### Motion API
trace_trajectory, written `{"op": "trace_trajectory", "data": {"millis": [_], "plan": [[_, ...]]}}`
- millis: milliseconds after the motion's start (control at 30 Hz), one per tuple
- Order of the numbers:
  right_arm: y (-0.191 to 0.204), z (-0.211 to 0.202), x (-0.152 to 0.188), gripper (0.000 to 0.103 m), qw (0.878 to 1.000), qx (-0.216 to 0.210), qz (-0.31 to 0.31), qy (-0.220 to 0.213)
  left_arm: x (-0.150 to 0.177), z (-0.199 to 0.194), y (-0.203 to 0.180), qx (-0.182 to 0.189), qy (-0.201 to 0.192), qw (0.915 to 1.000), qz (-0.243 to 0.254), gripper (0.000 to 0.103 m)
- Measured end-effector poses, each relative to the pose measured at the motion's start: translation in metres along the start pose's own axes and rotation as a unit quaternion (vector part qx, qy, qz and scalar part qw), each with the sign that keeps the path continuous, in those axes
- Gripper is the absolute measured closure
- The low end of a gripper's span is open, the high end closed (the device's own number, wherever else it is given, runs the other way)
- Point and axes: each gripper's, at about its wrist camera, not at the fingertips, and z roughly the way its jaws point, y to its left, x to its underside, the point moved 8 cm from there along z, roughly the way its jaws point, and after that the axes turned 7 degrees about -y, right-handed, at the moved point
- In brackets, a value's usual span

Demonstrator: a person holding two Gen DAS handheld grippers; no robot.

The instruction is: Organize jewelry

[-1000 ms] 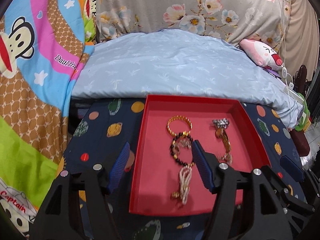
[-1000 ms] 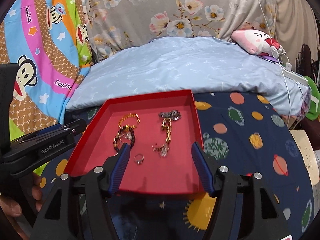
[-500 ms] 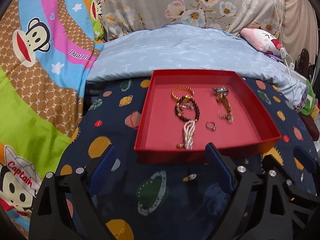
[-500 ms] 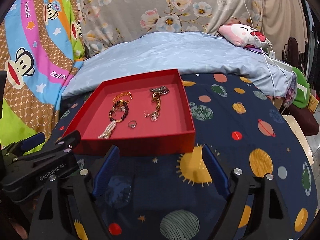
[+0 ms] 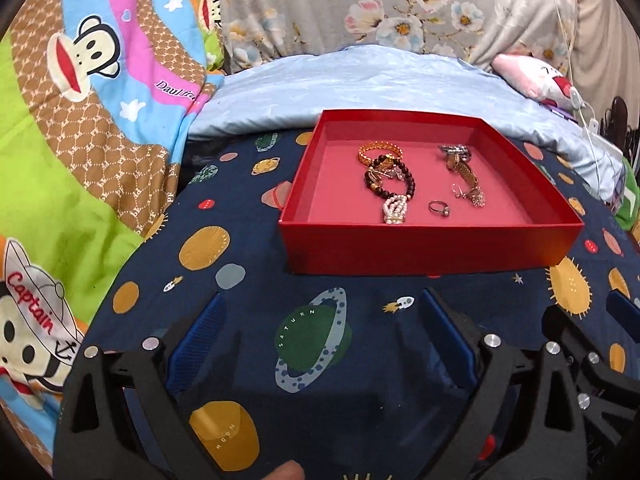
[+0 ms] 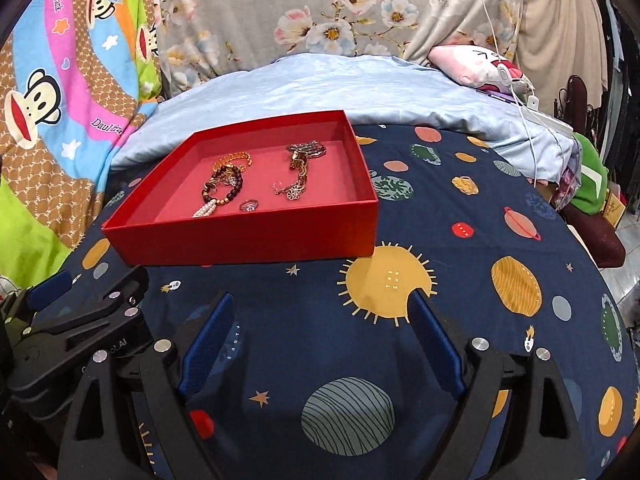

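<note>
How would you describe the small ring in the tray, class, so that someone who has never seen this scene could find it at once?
Start at the red tray on the dark planet-print cloth. Among the jewelry inside, look towards the near wall, between the white pearl piece and the gold chain. The ring lies alone, touching nothing; it is the smallest piece, a plain silvery band with a small stone.
</note>
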Motion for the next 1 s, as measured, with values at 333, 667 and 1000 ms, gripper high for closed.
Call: {"op": "trace_trajectory", "data": {"millis": [333,667,1000], "plan": [[0.000,0.002,0.002,0.017,1.000,0.000,0.001,0.005,0.006,0.009,-0.002,0.018,0.022,0.9996,-0.009,0.009],[-0.003,0.001,0.001,0.016,1.000,-0.003,0.016,0.002,0.002,0.001,-0.003,0.004,0.001,1.0000,0.000,0.009],[-0.004,0.002,0.002,0.016,1.000,0.003,0.015,0.004,0.001,-0.001,-0.001,-0.002,-0.004,1.0000,0.001,0.010]]}}
